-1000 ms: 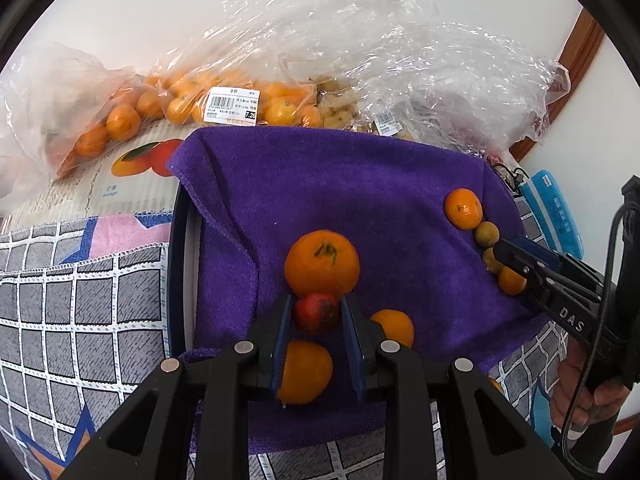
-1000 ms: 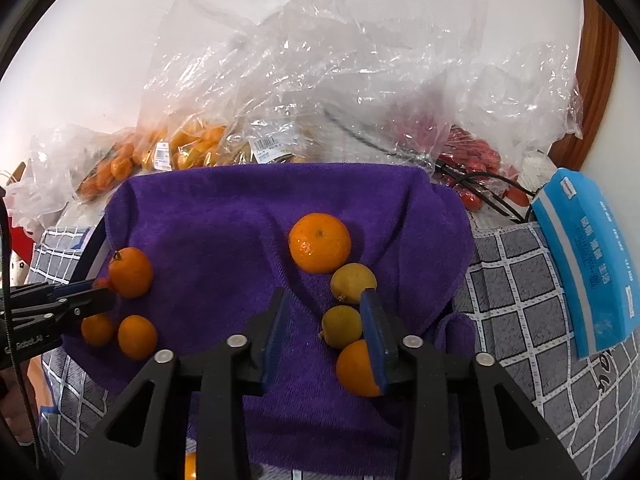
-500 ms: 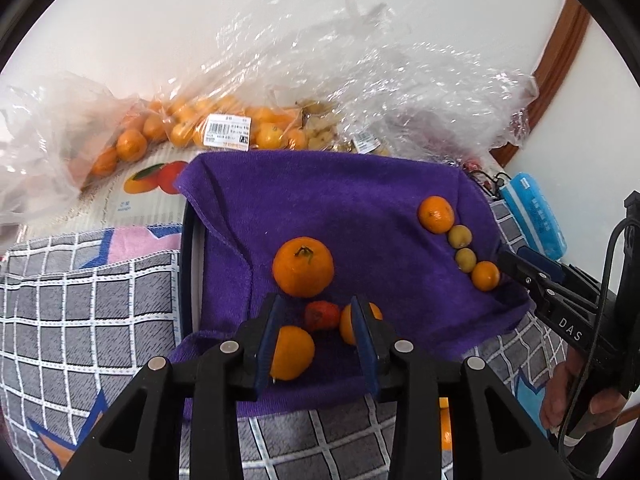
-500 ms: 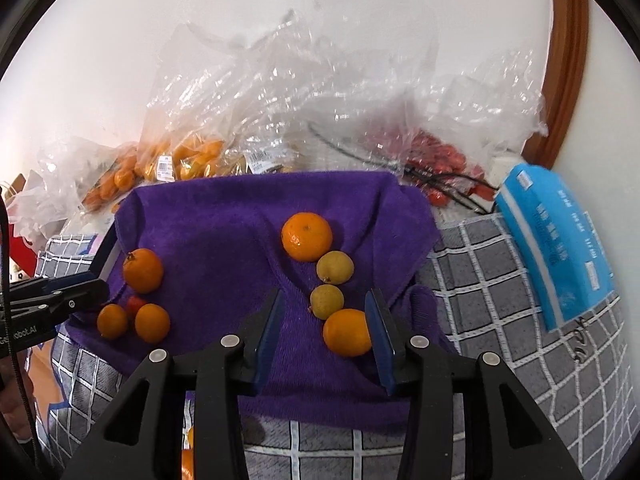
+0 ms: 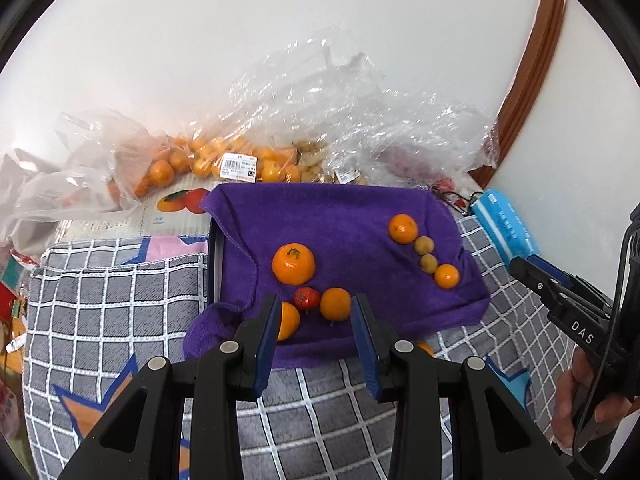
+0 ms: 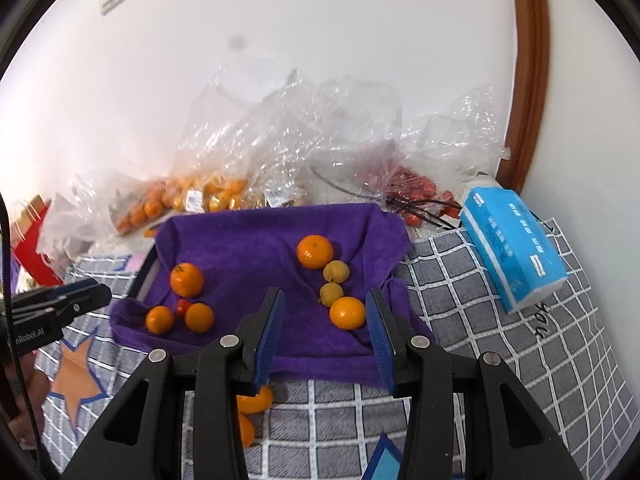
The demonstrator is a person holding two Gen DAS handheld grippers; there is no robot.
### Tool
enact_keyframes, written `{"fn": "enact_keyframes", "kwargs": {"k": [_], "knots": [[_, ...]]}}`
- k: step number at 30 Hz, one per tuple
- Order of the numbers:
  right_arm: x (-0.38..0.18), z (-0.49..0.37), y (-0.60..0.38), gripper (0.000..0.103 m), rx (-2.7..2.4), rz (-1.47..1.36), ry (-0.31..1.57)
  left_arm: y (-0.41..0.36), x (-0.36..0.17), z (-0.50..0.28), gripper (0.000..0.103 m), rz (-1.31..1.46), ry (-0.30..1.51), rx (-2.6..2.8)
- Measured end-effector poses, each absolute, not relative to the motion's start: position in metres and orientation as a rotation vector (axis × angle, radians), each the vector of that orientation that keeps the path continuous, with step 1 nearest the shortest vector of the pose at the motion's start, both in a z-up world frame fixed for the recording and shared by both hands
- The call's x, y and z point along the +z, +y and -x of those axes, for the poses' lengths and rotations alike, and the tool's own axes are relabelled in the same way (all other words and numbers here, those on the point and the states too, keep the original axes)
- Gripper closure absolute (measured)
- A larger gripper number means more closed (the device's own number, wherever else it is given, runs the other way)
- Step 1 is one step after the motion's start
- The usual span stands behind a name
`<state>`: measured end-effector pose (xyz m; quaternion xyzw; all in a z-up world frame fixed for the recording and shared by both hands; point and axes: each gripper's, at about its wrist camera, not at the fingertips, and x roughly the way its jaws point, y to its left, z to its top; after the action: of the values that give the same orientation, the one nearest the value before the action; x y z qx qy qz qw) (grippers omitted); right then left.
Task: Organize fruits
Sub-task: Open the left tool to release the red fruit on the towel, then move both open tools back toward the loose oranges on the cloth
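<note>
Purple towel over tray, oranges and small yellow fruits on top.

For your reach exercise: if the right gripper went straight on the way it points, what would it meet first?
Probably the orange nearest its open fingers, lying on the purple towel; the right gripper frames it, though depth is unclear.

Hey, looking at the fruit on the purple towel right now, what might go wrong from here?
1. The small red fruit sits wedged between two oranges; reaching for it may knock them rolling.
2. The orange ending the right-hand row lies near where the towel slopes down at the front, so a nudge might send it off.
3. Two oranges already lie off the towel under the right tool, easy to overlook or bump.
</note>
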<state>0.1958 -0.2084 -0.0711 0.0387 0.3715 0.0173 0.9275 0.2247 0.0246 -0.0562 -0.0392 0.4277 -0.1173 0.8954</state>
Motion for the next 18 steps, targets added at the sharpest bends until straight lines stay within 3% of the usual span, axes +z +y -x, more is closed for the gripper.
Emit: {"fn": "enact_keyframes", "kwargs": {"k": [13, 18], "knots": [[-0.049, -0.141, -0.202, 0.061, 0.054, -0.048, 0.721, 0.028, -0.028, -0.170, 0.069, 0.087, 0.805, -0.208], [-0.050, -0.124, -0.207, 0.061, 0.061, -0.056, 0.712, 0.026, -0.025, -0.153, 0.061, 0.079, 0.786, -0.201]]}}
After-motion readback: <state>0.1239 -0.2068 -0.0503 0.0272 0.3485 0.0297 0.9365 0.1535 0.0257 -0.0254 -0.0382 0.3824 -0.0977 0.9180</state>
